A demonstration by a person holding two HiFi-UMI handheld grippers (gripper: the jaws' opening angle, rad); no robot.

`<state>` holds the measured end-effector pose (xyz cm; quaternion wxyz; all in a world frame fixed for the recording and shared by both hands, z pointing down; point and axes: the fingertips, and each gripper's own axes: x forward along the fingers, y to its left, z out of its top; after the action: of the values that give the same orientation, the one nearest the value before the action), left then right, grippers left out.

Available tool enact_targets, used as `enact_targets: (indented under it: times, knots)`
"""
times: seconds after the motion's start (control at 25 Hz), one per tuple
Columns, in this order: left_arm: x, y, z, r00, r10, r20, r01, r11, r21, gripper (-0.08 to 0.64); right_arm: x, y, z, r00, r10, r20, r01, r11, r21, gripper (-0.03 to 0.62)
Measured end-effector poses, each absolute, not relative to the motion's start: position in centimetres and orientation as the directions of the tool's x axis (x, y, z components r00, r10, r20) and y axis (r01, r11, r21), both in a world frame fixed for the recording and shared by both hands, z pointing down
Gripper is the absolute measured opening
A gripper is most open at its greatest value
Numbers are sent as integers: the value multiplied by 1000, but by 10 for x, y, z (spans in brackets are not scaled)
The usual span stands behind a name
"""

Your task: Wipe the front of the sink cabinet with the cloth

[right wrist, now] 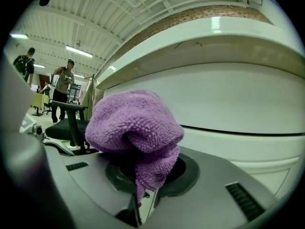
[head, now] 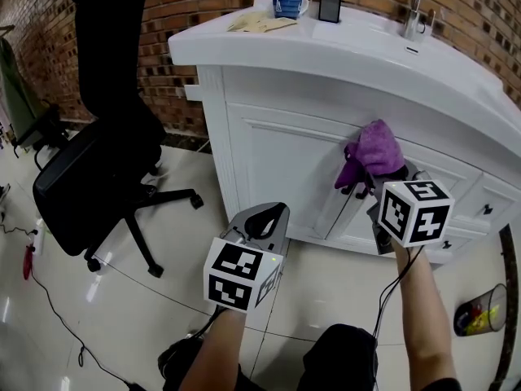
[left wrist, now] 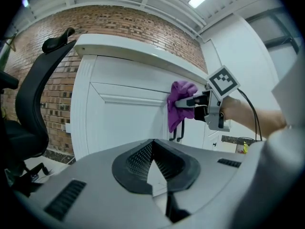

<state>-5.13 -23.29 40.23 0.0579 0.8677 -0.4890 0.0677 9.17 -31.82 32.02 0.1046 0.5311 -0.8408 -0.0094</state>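
Note:
The purple cloth (head: 373, 149) is bunched against the upper middle of the white sink cabinet's front (head: 277, 153), just under the countertop. My right gripper (head: 361, 182) is shut on the cloth. In the right gripper view the cloth (right wrist: 133, 123) covers the jaws of the right gripper (right wrist: 144, 185), and the cabinet panel (right wrist: 238, 104) is close behind. In the left gripper view the cloth (left wrist: 180, 97) hangs over two black door handles (left wrist: 178, 132). My left gripper (head: 275, 214) is shut and holds nothing, low and left of the cloth, a short way off the cabinet front.
A black office chair (head: 89, 161) stands left of the cabinet. On the countertop are a blue mug (head: 287, 2), a dark phone (head: 330, 2), a tan cloth (head: 256, 23) and a faucet (head: 415, 6). A small bin (head: 480, 309) sits at the right. Cables (head: 49, 300) lie on the tiled floor.

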Motion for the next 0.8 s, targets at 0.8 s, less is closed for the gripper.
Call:
enact_targets:
  times: [0.8]
  knots:
    - [-60,-224,412,501,-834,229,-858,-513,9,5,73,-305,481,-504,-765,401,-863,463,-201,51]
